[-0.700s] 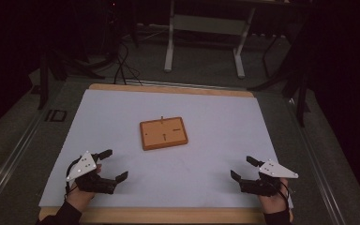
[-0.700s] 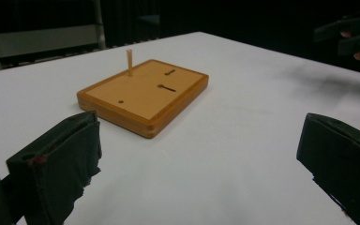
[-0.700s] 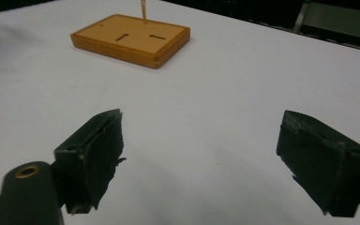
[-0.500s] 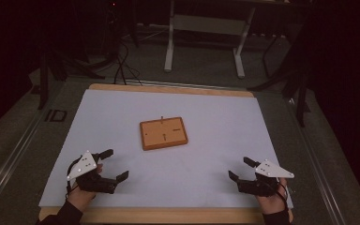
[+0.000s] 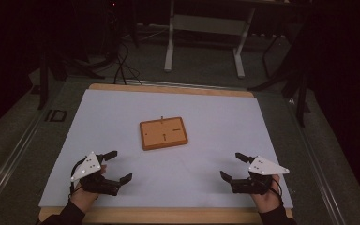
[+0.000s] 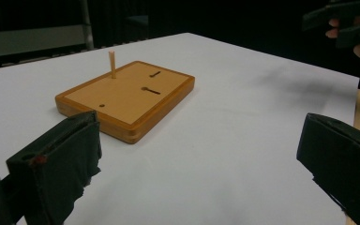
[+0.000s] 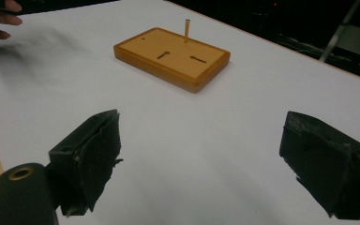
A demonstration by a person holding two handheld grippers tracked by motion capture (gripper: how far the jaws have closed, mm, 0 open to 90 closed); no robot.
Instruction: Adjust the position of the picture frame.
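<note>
The left gripper (image 5: 120,165) and right gripper (image 5: 230,165) hover low over the near corners of the white worktop (image 5: 215,117), each with jaws spread wide and holding nothing. Well ahead, between them at the middle of the worktop, lies a flat orange wooden board (image 5: 163,133). A thin peg (image 6: 112,64) stands upright near the board's far edge.
</note>
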